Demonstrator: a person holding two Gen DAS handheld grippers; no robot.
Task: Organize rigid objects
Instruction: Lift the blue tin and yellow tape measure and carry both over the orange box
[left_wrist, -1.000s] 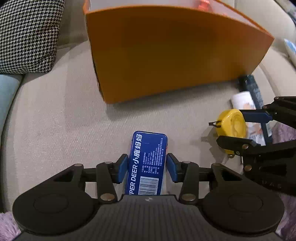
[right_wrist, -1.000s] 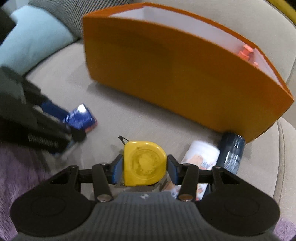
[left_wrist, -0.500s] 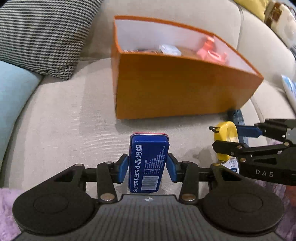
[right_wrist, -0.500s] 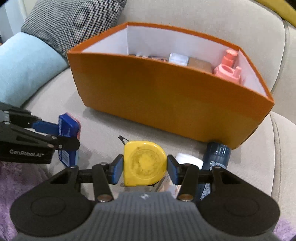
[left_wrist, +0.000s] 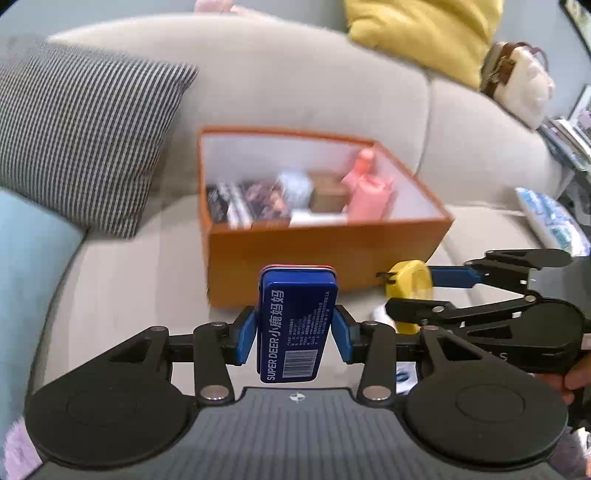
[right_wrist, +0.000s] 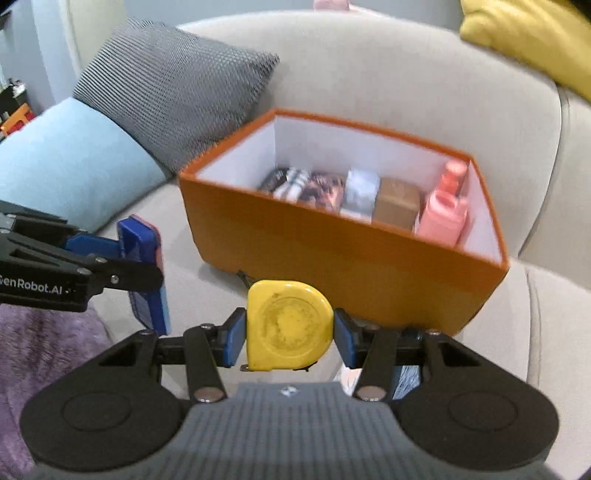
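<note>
1. My left tool is clamped on the blue tin; my right tool on the yellow tape measure, both at lower centre.
2. I'm carrying them; next, clear the orange box rim and release inside.

You're running two matching black grippers w/ blue pads: the left gripper and the right gripper. Each is showing linkage arms w/ silver rivets, two round black discs and a grey ribbed body w/ a small logo. White lettering "enRobot.AI" is showing on the left one's side.
</note>
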